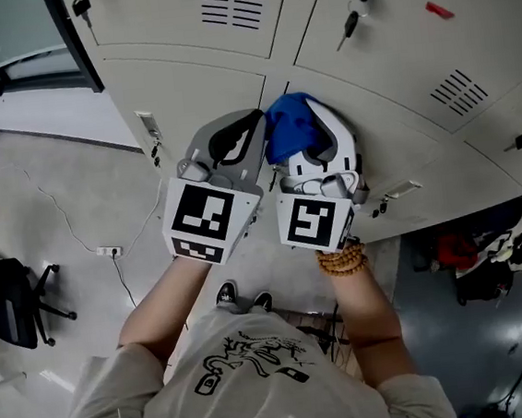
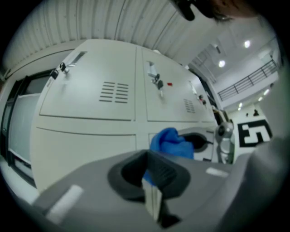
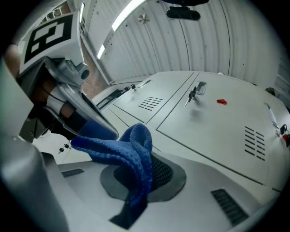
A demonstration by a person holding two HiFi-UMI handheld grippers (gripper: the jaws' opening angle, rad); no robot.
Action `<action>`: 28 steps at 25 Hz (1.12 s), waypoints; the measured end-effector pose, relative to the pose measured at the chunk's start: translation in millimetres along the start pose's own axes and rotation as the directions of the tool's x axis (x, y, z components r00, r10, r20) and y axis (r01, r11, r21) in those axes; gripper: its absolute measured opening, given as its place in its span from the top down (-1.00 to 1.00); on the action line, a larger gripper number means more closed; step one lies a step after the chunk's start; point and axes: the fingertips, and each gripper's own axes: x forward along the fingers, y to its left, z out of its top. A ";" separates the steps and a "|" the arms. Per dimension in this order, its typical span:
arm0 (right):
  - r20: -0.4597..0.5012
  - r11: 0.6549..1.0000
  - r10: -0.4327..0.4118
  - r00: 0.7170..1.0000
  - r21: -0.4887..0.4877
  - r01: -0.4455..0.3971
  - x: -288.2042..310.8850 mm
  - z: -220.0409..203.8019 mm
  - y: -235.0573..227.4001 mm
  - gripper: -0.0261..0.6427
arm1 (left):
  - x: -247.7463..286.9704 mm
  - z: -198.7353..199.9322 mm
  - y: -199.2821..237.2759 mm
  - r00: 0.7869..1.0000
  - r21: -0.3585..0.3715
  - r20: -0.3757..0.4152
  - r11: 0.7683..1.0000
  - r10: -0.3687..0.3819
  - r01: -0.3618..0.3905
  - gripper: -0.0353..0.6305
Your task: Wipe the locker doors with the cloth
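A blue cloth point(image 1: 290, 128) is bunched in my right gripper point(image 1: 305, 115), which is shut on it close to the pale grey locker doors point(image 1: 392, 41). In the right gripper view the cloth point(image 3: 131, 156) drapes over the jaws of my right gripper point(image 3: 144, 177) and hangs down. My left gripper point(image 1: 243, 126) sits right beside it, shut, with nothing that I can see between its pads. From the left gripper view, my left gripper point(image 2: 153, 192) has its pads together, and the cloth point(image 2: 172, 142) shows just beyond, in front of the locker doors point(image 2: 90, 90).
Keys hang in the locks point(image 1: 352, 19) of the upper doors, with a red tag point(image 1: 439, 10) nearby. An office chair point(image 1: 15, 299) and a power strip point(image 1: 108, 252) with its cable are on the floor at left. Bags point(image 1: 461, 261) lie at the right.
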 end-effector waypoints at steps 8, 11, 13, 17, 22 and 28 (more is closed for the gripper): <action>-0.081 1.000 -0.010 0.997 0.000 0.010 -24.5 -55.9 5.8 0.83 | 17.0 -44.6 -23.4 0.995 0.007 -0.083 0.999 -0.046 0.047 0.88; -0.110 1.000 -0.019 0.994 0.002 0.019 -34.2 -78.3 11.0 0.83 | 20.8 -66.1 -30.4 0.991 -0.008 -0.114 0.998 -0.063 0.063 0.88; -0.131 1.000 -0.021 0.991 0.012 0.023 -39.2 -94.3 16.5 0.83 | 23.5 -78.6 -34.2 0.989 -0.012 -0.127 0.997 -0.072 0.071 0.88; -0.147 0.999 -0.036 0.989 0.022 0.039 -48.2 -126.7 34.7 0.83 | 26.4 -105.8 -39.6 0.985 -0.021 -0.153 0.996 -0.085 0.083 0.88; -0.159 0.997 -0.077 0.984 -0.017 0.075 -56.7 -163.4 62.7 0.83 | 26.5 -141.7 -41.1 0.977 -0.038 -0.191 0.995 -0.094 0.089 0.88; -0.185 0.998 -0.068 0.981 -0.006 0.068 -56.1 -192.0 101.5 0.83 | 22.8 -184.6 -42.5 0.964 -0.068 -0.241 0.993 -0.114 0.101 0.88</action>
